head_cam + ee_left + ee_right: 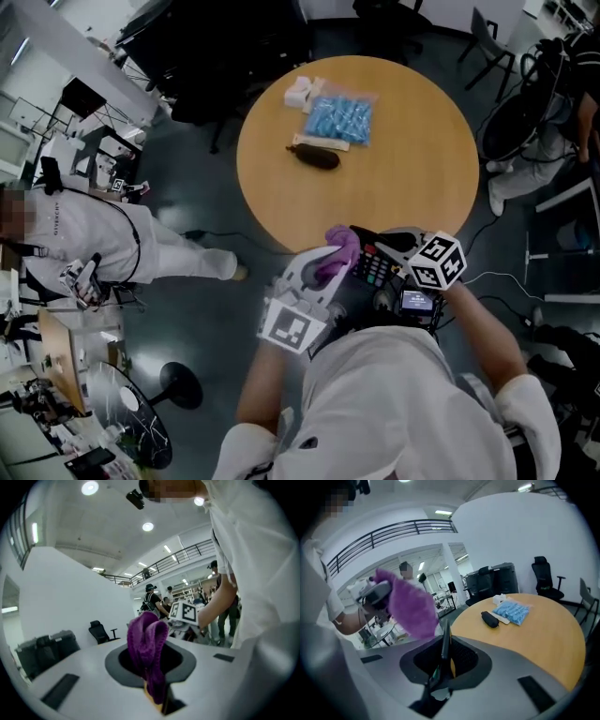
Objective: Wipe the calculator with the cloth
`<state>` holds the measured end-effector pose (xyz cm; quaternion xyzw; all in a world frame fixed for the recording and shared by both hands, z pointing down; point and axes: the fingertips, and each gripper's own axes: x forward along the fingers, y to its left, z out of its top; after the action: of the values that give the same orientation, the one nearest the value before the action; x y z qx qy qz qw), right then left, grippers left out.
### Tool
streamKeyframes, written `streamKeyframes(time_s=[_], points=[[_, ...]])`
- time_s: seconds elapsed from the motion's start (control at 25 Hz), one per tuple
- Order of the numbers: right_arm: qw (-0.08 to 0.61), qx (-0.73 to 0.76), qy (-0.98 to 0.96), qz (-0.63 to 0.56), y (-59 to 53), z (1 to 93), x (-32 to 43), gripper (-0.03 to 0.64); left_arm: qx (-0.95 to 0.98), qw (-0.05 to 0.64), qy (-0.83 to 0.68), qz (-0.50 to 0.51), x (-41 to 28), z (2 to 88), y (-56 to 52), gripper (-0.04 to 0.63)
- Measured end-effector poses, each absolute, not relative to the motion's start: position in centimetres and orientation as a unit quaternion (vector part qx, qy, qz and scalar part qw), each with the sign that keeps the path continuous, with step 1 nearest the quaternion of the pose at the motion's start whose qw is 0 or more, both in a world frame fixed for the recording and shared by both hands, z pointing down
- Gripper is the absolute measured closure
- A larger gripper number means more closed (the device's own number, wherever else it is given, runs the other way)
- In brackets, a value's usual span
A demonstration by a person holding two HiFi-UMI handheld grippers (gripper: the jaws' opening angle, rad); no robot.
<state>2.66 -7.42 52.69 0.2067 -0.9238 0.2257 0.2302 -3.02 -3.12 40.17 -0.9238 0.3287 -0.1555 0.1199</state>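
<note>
Purple knitted cloth (pixel 147 641) clamped in our left gripper (pixel 157 699), slim dark calculator (pixel 445 645) pinched edge-on between the fingers of our right gripper (pixel 439 670), we judge wiping underway; next, rub cloth across its keys.

**Bright hall, round wooden table**

A round wooden table (pixel 403 187) stands on a dark, glossy floor (pixel 206 309). White walls (pixel 511 536) rise to a railed balcony (pixel 393 528), and round ceiling lights (pixel 147 526) shine overhead. A black office chair (pixel 546 576) and dark cabinets (pixel 487 581) stand beyond the tabletop's far edge. Cluttered workbenches (pixel 37 394) line the floor's left side.
</note>
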Motion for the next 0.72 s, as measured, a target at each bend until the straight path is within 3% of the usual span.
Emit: streamKeyframes(time_s=[0.16,0.32,0.72], points=[[0.274,0.172,-0.931,0.168,-4.0,52.6,0.5,0.560,-0.894,0.223,0.306,-0.239,-1.0,40.7,-5.1,0.545],[0.272,0.147,-0.939,0.150,-3.3,51.5,-1.3,0.560,-0.889,0.271,0.208,-0.305,2.4,44.6,-4.2,0.545],[0.213,0.146,-0.946,0.194,-3.2,49.7,1.8,0.560,-0.895,0.198,0.274,-0.292,-1.2,46.1,-2.9,0.545]])
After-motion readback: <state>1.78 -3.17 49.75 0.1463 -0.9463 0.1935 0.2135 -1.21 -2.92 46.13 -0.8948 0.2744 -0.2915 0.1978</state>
